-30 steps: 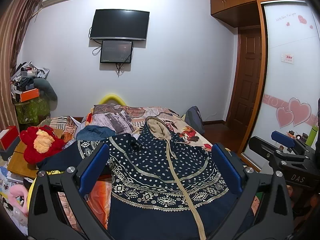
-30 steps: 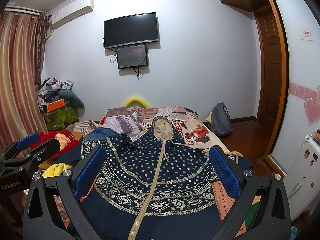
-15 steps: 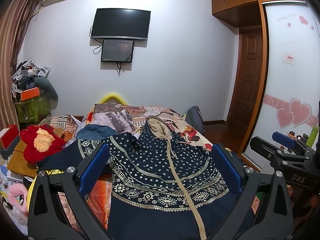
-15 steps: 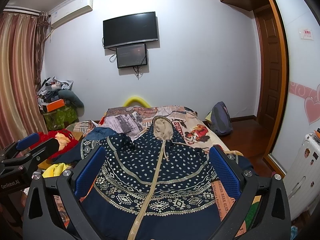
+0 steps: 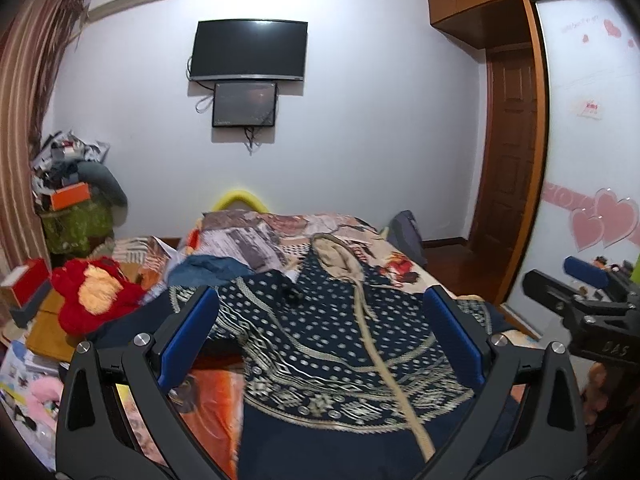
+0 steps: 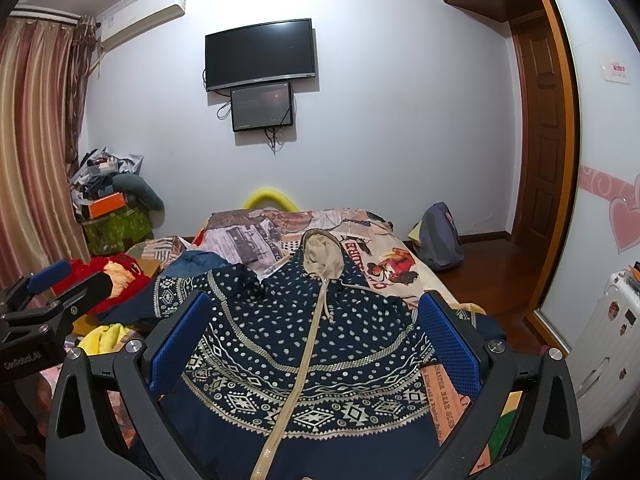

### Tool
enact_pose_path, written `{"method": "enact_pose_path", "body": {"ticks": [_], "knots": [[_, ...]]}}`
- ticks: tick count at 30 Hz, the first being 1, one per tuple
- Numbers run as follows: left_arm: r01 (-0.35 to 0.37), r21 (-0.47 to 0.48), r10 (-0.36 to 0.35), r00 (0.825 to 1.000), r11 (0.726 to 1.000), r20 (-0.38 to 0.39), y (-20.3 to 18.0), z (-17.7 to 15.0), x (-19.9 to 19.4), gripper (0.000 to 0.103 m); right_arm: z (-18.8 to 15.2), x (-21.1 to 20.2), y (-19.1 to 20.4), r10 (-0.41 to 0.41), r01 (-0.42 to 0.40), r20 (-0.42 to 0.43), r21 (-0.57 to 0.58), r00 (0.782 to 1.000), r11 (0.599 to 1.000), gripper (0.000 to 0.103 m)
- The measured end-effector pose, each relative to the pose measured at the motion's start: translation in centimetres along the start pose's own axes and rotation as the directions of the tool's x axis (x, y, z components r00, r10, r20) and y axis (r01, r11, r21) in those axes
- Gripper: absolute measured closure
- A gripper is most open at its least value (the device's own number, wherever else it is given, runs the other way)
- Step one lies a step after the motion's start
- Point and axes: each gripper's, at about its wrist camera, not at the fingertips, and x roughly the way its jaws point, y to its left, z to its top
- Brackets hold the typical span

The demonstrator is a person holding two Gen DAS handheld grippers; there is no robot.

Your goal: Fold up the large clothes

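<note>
Nothing is looking folded yet: the dark blue hooded jacket [image 5: 336,344] is lying spread out on the bed [image 6: 404,268] right ahead of the left gripper [image 5: 320,340] and right gripper [image 6: 314,344], both hanging wide apart, holding nothing.

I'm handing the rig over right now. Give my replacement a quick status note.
Left hand-held gripper: open, empty, above the hoodie.
Right hand-held gripper: open, empty, alongside it.
Navy patterned hoodie lies spread front-up on the bed, zipped, hood pointing at the far wall.
Done: laid out only; no fold visible.
Left: sleeves, then body folds.
</note>
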Motion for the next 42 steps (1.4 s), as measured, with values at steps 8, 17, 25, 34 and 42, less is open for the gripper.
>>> {"method": "enact_pose_path", "body": {"ticks": [8,17,25,34,42], "knots": [[-0.083,-0.025,0.082,0.996,0.996,-0.038,4.8,1.0,4.3,0.0,0.7,3.1,0.8,-0.003,0.003,-0.001,-0.054,1.0,0.999,0.0],[-0.181,-0.139,0.159,0.974,0.974,-0.159,15.0,0.5,10.2,0.0,0.9,10.9,2.1,0.023,-0.036,-0.126,-0.103,0.992,0.994,0.0],[-0.281,-0.231,0.187,0.914,0.932,-0.359,25.7,-3.0,16.3,0.0,-0.8,20.0,1.7,0.076,-0.101,-0.355,-0.051,0.932,0.994,0.0],[-0.287,-0.46,-0.009,0.841,0.841,-0.541,34.5,-10.7,20.3,0.0,-4.1,28.3,0.7,-0.005,-0.025,-0.567,-0.045,0.824,0.999,0.002],[-0.34,-0.595,-0.063,0.831,0.728,-0.552,40.1,-14.9,22.1,0.0,-5.5,30.3,0.9,0.087,-0.073,-0.654,0.048,0.751,0.996,0.001]]}}
